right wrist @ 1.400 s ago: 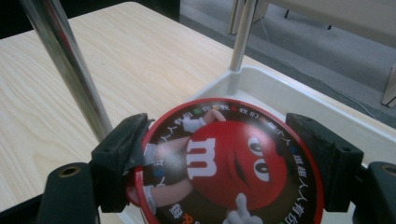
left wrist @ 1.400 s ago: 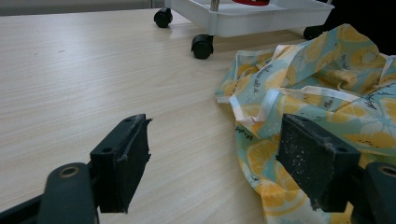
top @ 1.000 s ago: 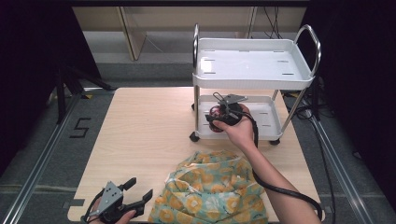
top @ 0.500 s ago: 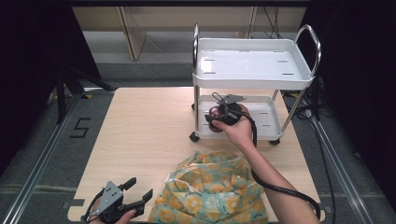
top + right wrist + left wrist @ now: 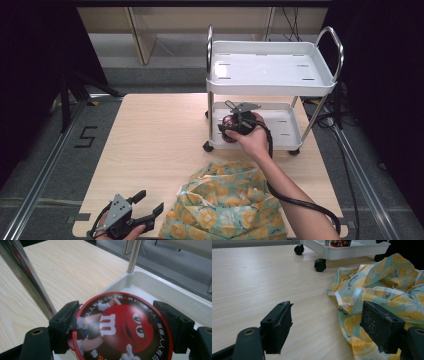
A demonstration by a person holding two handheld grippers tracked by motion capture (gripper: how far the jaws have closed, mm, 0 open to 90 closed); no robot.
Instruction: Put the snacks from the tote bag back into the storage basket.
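Observation:
A round red candy tin (image 5: 122, 327) with a cartoon face on its lid sits between the jaws of my right gripper (image 5: 119, 315), which is shut on it. In the high view this gripper (image 5: 233, 123) holds the tin (image 5: 228, 121) at the left end of the lower shelf (image 5: 282, 125) of a white two-tier cart (image 5: 270, 90). My left gripper (image 5: 150, 201) rests near the table's front left edge, open and holding nothing (image 5: 327, 315). Just to its right lies a crumpled lemon-print cloth bag (image 5: 225, 210), also (image 5: 387, 290).
The cart stands on black castors (image 5: 320, 265) at the back right of the wooden table (image 5: 155, 140). A chrome cart post (image 5: 27, 282) rises close to the left of the tin. The shelf's white wall (image 5: 160, 290) lies behind the tin. Its top tray (image 5: 265, 70) holds nothing.

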